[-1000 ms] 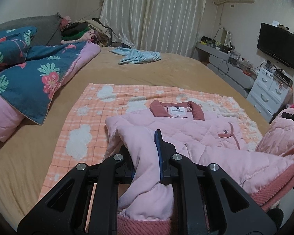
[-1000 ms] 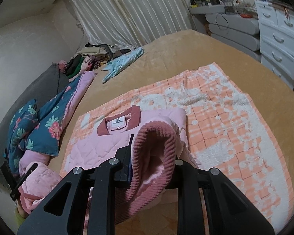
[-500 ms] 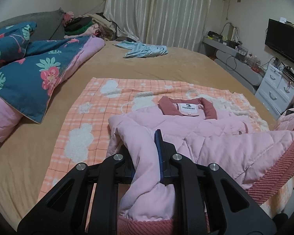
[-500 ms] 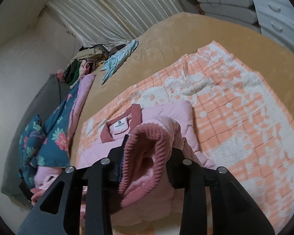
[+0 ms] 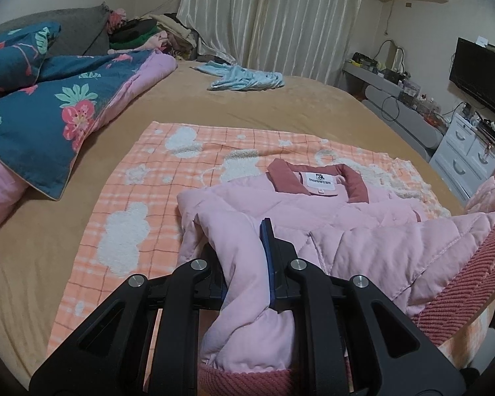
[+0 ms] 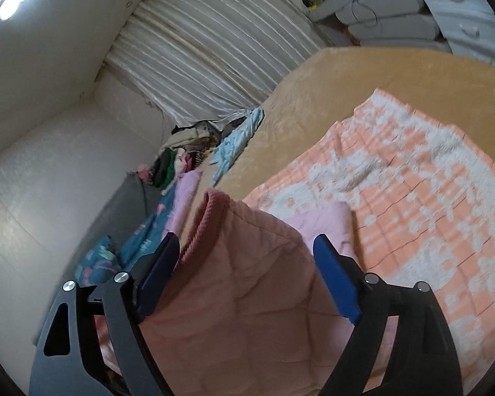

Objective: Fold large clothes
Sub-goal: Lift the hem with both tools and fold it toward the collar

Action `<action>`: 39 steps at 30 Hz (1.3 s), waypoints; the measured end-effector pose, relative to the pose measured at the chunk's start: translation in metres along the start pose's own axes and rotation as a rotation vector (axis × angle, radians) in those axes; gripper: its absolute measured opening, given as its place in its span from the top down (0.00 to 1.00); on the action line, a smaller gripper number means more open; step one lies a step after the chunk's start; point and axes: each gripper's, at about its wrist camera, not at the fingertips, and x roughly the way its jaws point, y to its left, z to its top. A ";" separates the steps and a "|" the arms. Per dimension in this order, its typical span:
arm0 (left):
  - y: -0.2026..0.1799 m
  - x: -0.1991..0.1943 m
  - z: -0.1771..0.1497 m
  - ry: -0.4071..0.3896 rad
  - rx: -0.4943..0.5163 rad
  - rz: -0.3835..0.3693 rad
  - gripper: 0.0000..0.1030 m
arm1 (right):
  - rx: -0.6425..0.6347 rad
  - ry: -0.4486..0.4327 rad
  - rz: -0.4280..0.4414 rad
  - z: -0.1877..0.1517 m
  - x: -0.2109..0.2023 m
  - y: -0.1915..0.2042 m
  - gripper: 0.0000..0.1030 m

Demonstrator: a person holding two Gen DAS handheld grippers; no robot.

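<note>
A pink quilted jacket with a dark pink collar lies on an orange checked blanket on the bed, its lower part folded up toward the collar. My left gripper is shut on a fold of the jacket's pink fabric. In the right wrist view my right gripper is tilted, and its jaws are opening. The jacket's ribbed dark pink hem and quilted cloth still lie between the spread blue pads, which no longer press on them.
A floral blue and pink quilt lies at the left of the tan bed. A light blue garment and a clothes pile sit near the curtain. White drawers and a TV stand at the right.
My right gripper has rolled and its jaws have spread wide, letting go of the ribbed hem. Both grippers moved forward and down over the jacket; the left stays clamped on the fabric.
</note>
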 end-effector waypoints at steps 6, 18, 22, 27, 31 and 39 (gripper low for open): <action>0.000 0.006 0.002 0.006 -0.006 -0.002 0.91 | -0.052 -0.071 0.001 -0.022 -0.008 -0.011 0.14; 0.004 0.026 0.005 0.037 -0.039 0.020 0.91 | -0.029 -0.125 0.078 -0.039 -0.016 -0.030 0.05; 0.004 0.020 0.008 0.026 -0.062 0.009 0.85 | -0.097 -0.012 -0.040 -0.051 0.007 -0.029 0.05; 0.002 0.005 0.015 0.003 -0.098 -0.042 0.46 | -0.141 0.043 -0.060 -0.069 0.020 -0.026 0.05; -0.005 -0.012 0.021 -0.024 -0.086 -0.058 0.31 | -0.201 0.068 -0.080 -0.079 0.023 -0.016 0.05; -0.022 -0.057 0.020 -0.156 0.019 0.026 0.16 | -0.358 0.064 -0.139 -0.088 0.015 0.008 0.05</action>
